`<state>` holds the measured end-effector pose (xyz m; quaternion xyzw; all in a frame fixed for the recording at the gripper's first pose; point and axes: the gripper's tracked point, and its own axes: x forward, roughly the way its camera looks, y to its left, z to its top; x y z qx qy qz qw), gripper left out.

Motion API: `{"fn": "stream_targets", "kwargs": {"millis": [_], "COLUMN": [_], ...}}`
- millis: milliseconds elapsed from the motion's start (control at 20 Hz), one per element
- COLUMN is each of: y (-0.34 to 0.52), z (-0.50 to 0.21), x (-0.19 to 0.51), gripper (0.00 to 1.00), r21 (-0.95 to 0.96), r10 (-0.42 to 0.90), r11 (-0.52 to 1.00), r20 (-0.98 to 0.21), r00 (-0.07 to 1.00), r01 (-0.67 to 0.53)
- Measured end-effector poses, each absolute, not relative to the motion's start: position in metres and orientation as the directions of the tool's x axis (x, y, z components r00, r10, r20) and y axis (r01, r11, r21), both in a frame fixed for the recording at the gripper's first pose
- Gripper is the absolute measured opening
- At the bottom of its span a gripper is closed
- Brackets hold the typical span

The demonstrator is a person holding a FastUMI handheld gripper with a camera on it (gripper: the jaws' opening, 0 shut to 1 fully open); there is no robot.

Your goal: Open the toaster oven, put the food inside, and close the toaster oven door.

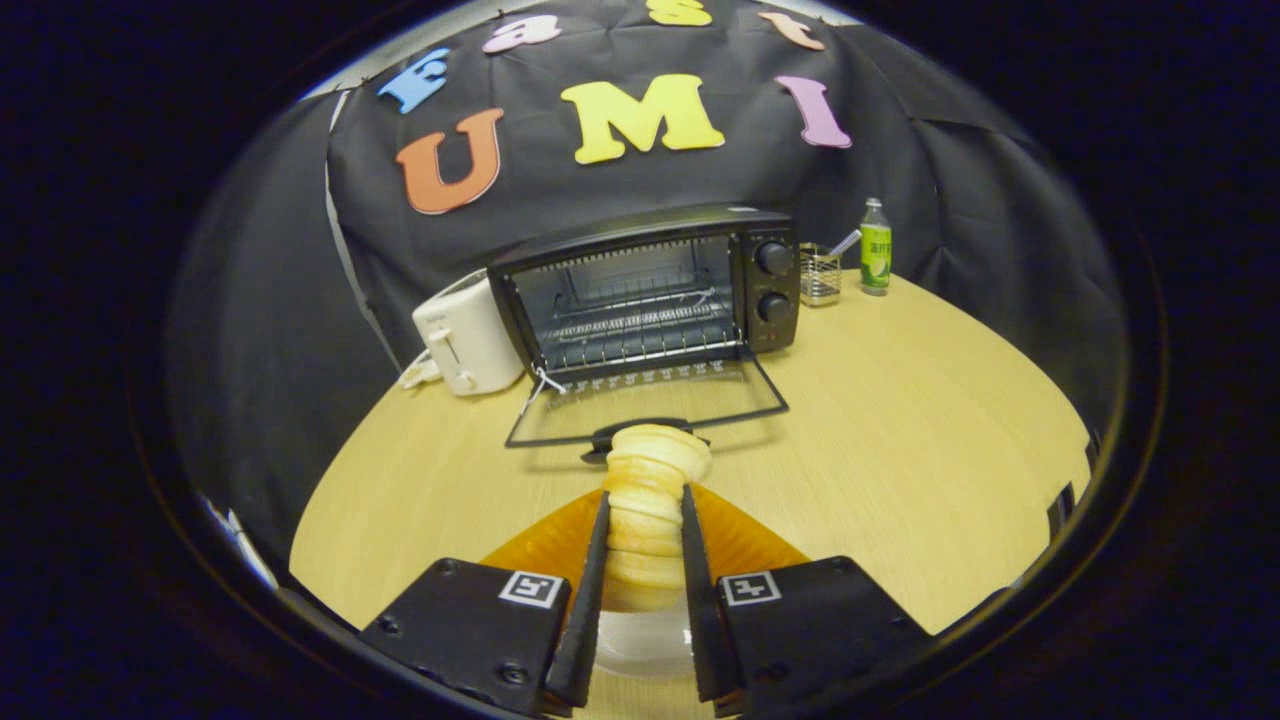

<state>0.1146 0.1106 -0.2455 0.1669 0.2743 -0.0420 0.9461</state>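
Food, a pale ridged pastry roll [645,510], sits clamped between both fingers of my tool [645,520], closed on its sides above an orange plate [745,540]. Black toaster oven [640,295] stands beyond, glass door [650,405] dropped flat on the wooden surface [900,450] to admit it. Tool aims level, straight toward the opening.

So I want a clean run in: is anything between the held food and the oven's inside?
Nothing visible. The gripper is shut on the food; just ahead the oven door lies open and flat.
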Motion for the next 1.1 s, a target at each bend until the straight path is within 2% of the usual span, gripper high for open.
{"fn": "stream_targets", "kwargs": {"millis": [350, 500, 750, 1100], "y": [0.101, 0.087, 0.062, 0.052], "z": [-0.225, -0.226, -0.235, -0.255], "x": [0.221, 0.268, 0.337, 0.373], "gripper": [0.44, 0.44, 0.44, 0.44], "r21": [0.389, 0.479, 0.518, 0.577], "r10": [0.03, 0.028, -0.027, -0.067], "r11": [0.906, 0.852, 0.805, 0.738], "r20": [-0.448, -0.448, -0.452, -0.455], "r00": [0.894, 0.894, 0.892, 0.888], "r01": [0.164, 0.213, 0.288, 0.351]}}
